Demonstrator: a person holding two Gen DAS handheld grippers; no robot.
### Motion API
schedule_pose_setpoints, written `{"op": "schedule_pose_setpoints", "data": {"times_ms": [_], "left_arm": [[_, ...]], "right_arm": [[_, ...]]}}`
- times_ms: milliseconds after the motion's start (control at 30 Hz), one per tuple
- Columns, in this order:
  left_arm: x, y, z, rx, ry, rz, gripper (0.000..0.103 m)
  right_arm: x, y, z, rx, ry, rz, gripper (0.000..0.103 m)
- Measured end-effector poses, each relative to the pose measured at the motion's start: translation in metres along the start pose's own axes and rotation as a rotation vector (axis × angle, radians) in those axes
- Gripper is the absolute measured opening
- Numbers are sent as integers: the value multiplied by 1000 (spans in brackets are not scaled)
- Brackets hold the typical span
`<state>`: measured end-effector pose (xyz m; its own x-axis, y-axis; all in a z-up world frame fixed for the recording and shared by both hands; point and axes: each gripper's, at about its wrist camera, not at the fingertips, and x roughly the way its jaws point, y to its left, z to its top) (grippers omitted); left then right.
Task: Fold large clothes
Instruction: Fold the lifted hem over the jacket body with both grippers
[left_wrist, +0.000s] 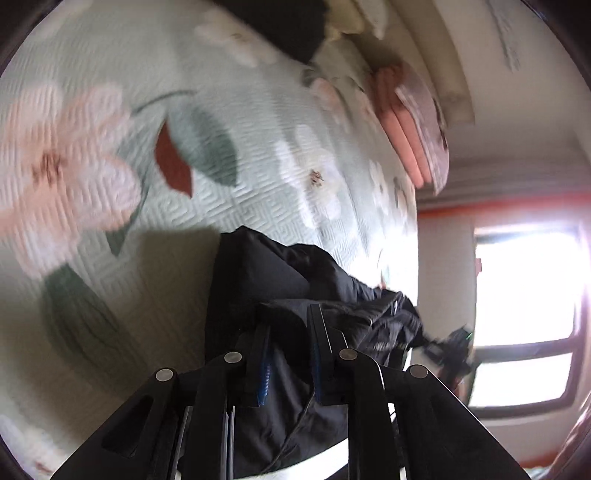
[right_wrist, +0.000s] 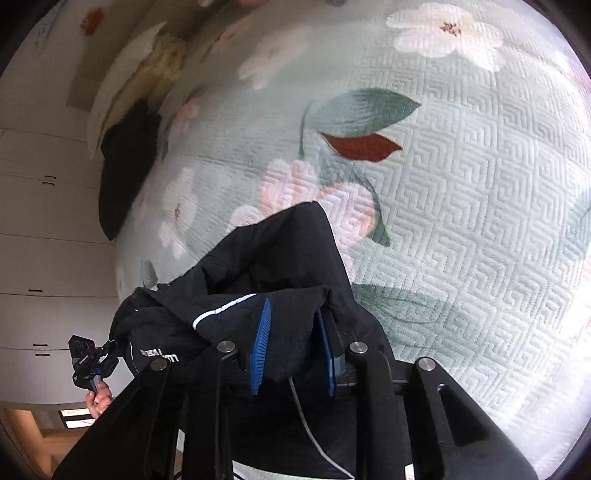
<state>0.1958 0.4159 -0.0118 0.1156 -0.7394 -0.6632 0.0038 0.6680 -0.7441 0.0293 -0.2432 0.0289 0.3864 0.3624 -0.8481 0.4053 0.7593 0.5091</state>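
We've got the black garment (right_wrist: 280, 258) bunched low-centre on the floral bedspread (right_wrist: 461, 206). Left gripper (left_wrist: 286, 321) & right gripper (right_wrist: 293, 321): cloth between slightly parted jaws, can't tell if clamped. Lay it flat w/ both edges level, smooth before folding.

The bedspread (left_wrist: 258, 155) is smeared by motion blur in the left wrist view, most strongly at 9 o'clock. The window (left_wrist: 524, 314) at 3 o'clock is washed out by glare. The white lettering on the black garment (right_wrist: 258, 258) cannot be read. The hand (right_wrist: 99, 400) at 8 o'clock is partly hidden.
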Motion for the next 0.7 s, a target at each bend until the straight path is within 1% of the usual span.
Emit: {"op": "schedule_pose_setpoints", "data": {"times_ms": [33,67,133,167,200,267,300,333,367,400,433,500,567,600,667,700], "left_arm": [[-6,-11,0,39,3,9,20],[-11,-15,0,56,5,4,20],[-22,-23,0,79,10,-4,20],[-25,-23,0,85,7,3,20],[-28,-24,-1,86,-2,31,20],[-40,-22,-6,82,-55,78,20],[-50,-24,-10,88,-112,113,19],[-70,-26,-13,107,-199,186,22],[-79,-25,-13,107,-229,208,27],[-89,-24,-14,103,-260,235,37],[-97,-28,-18,113,-277,268,43],[-98,-47,-30,169,-268,304,45],[-83,-74,-50,254,-236,326,49],[-64,-92,-67,317,-200,319,56],[-33,-116,-88,382,-152,312,58],[-12,-127,-100,411,-114,289,58]], "right_arm": [[-13,8,0,-32,-41,-60,41],[-26,15,0,-55,-86,-98,56],[-47,28,-3,-103,-146,-122,58],[-55,35,-6,-124,-165,-131,58],[-60,44,-11,-149,-179,-134,58],[-59,62,-25,-190,-175,-122,58],[-53,70,-31,-214,-161,-128,58],[-48,80,-38,-240,-150,-140,58],[-43,88,-47,-269,-140,-147,58],[-34,97,-56,-300,-125,-150,58],[-24,105,-63,-330,-112,-156,58],[-4,122,-80,-398,-95,-187,58],[19,140,-97,-479,-95,-227,58],[25,148,-105,-517,-93,-236,58],[38,167,-120,-606,-95,-264,58],[44,175,-127,-648,-97,-270,58]]}}
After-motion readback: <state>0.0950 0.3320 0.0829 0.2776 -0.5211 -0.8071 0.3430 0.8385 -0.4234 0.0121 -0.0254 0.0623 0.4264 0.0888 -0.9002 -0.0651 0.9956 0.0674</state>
